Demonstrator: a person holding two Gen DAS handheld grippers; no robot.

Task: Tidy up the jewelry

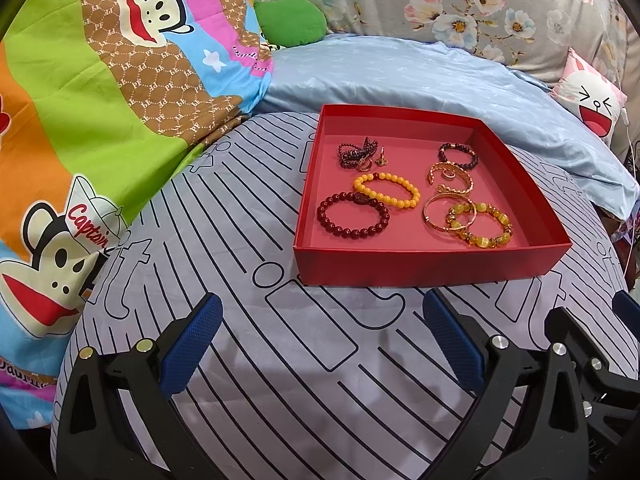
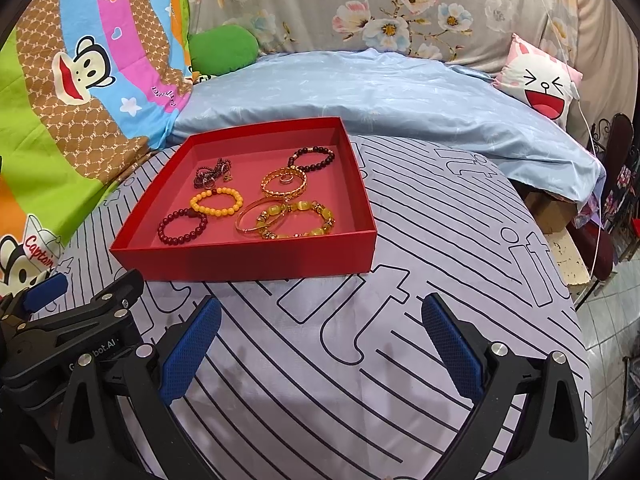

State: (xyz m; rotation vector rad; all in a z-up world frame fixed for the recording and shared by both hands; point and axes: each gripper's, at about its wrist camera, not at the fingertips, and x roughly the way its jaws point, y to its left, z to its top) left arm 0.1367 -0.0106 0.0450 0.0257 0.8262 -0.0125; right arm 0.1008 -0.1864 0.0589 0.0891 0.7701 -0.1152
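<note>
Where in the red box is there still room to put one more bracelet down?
In the red box, the bare floor runs along the far wall and the right wall, beside the dark bead bracelet. There is also a small gap at the front left corner, near the red bead bracelet. The middle is crowded: the plain gold bangle overlaps the yellow stone bracelet.

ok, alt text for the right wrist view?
A red tray holding beaded bracelets and gold bangles sits on a striped grey sheet, ahead and left of the open, empty right gripper. The left gripper shows at the left edge.
</note>
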